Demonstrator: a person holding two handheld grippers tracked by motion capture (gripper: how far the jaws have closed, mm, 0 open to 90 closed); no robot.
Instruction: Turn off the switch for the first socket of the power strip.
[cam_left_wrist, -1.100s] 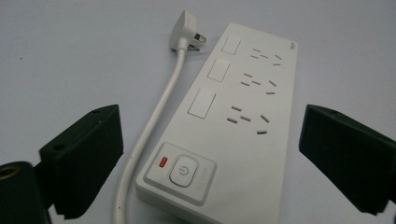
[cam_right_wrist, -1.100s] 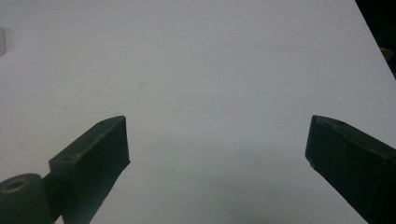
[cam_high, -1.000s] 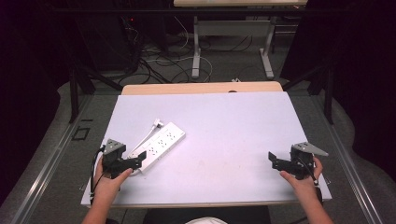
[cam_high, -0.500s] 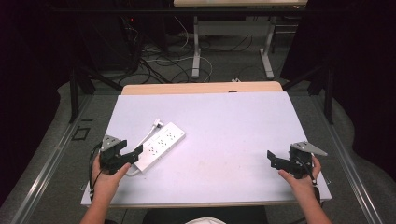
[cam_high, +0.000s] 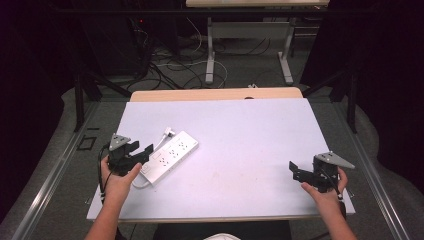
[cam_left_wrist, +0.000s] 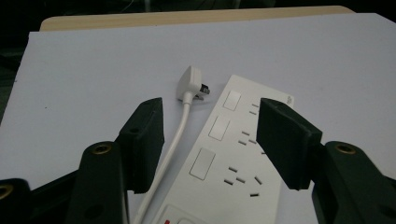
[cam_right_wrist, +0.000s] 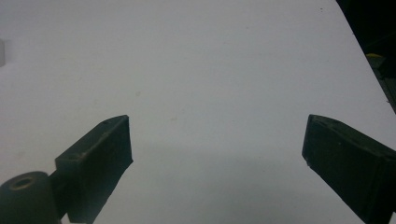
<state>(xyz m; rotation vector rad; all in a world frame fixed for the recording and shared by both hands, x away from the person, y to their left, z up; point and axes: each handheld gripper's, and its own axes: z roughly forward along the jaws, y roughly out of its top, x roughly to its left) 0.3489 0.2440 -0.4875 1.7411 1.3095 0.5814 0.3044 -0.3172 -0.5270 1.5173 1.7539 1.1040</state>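
Left gripper hovers half open, holding nothing, jaws straddling the near end of the white power strip; its cord runs just inside the left jaw. Advice: lower squarely, keep the cord out. Right gripper wide open, empty, well apart

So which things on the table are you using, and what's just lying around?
In use:
- power strip, with its plug and cord
- left gripper, open over the strip
- right gripper, open above bare table

Lying about:
- cables on the floor
- far desk legs
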